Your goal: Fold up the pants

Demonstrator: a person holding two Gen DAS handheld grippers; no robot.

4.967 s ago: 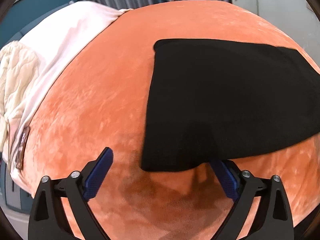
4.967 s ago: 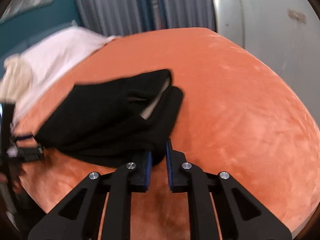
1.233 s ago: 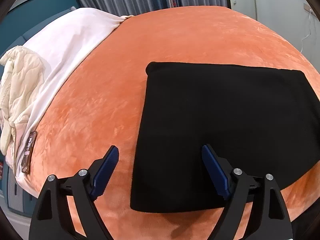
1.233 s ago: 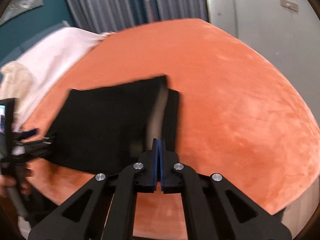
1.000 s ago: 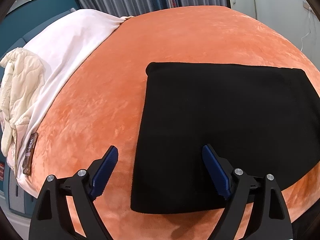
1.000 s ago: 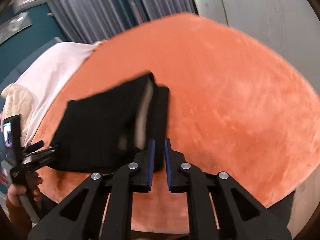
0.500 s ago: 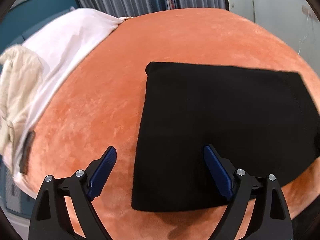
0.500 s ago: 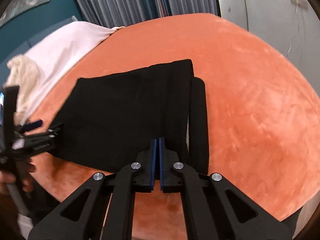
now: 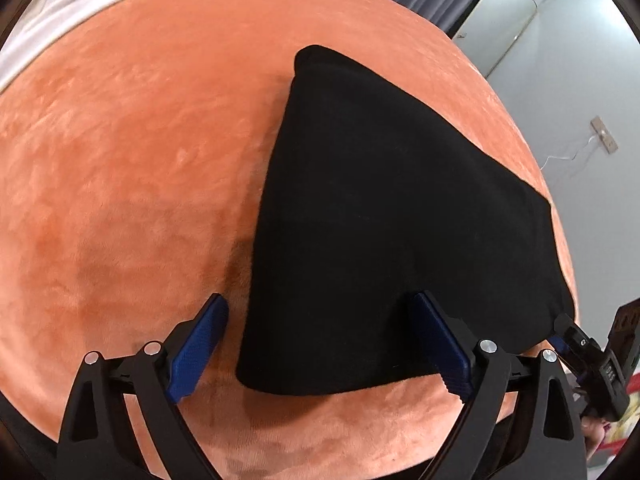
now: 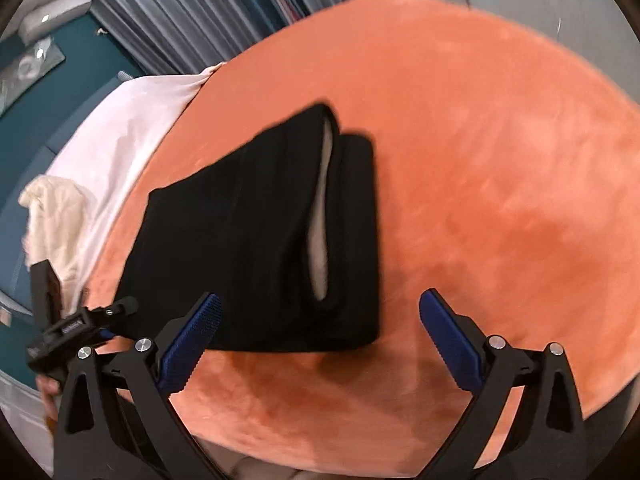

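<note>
The black pants [image 10: 256, 240] lie folded in a neat block on the soft, fuzzy orange blanket [image 9: 120, 140]. The right gripper [image 10: 320, 340] is opening wide and holds nothing. The left gripper [image 9: 320, 344] is opening too, with the near corner of the pants between its fingers but not pinched. I think it's best to pull both away slowly, so the floppy cloth stays flat.
</note>
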